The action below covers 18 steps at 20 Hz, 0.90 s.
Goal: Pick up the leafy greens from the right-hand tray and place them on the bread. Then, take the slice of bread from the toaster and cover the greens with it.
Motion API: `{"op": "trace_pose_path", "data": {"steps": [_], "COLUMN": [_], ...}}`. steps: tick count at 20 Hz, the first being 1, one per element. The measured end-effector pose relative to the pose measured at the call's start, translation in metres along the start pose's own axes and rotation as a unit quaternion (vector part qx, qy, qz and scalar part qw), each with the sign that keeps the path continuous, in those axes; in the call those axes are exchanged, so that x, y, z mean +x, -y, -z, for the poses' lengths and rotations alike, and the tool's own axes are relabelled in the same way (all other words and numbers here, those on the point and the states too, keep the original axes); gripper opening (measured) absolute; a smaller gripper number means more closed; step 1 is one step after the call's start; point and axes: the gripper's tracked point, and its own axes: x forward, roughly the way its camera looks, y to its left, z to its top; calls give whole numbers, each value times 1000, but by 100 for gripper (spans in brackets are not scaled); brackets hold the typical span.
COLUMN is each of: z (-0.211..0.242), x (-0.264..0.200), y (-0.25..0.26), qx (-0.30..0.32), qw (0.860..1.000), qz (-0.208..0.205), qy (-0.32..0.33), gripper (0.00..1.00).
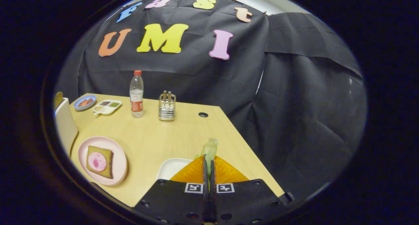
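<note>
So in the gripper view we've got the gripper (209,164) pinched tight on a pale green leafy piece of lettuce (209,148), both fingers pressing it from either side with barely a sliver of gap, and the leaf poking up past the fingertips. Right under the fingers sits a white rectangular tray (171,168) near the front right part of the light wooden table (183,133), and the greens look lifted above it rather than lying in it. Off to the left of the fingers we see a round pink plate (121,161) with a toasted square slice of bread (106,168) on it, topped with a round pink slice of something like ham (97,162). Further back on the table there's a clear plastic water bottle with a red cap (136,94), and just beside it a shiny metal rack holder (167,108). Way at the far left corner we spot a small blue bowl (85,102) and a white divided snack tray (107,107) side by side. A cream-coloured object (65,125) stands at the table's left edge, can't tell what exactly.
</note>
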Motion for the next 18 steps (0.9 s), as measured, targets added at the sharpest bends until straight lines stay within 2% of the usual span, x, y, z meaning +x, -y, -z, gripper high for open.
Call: {"op": "trace_pose_path", "data": {"steps": [4,10,14,18], "z": [-28,-55,-49,-16], "x": [-37,-83,-97,-77], "y": [-57,-186,-270,-313], "qx": [-1,0,17,32], "qw": [999,991,982,977], "qz": [-37,-120,-179,-212], "qy": [26,56,50,18], "gripper": [0,0,0,0]}}
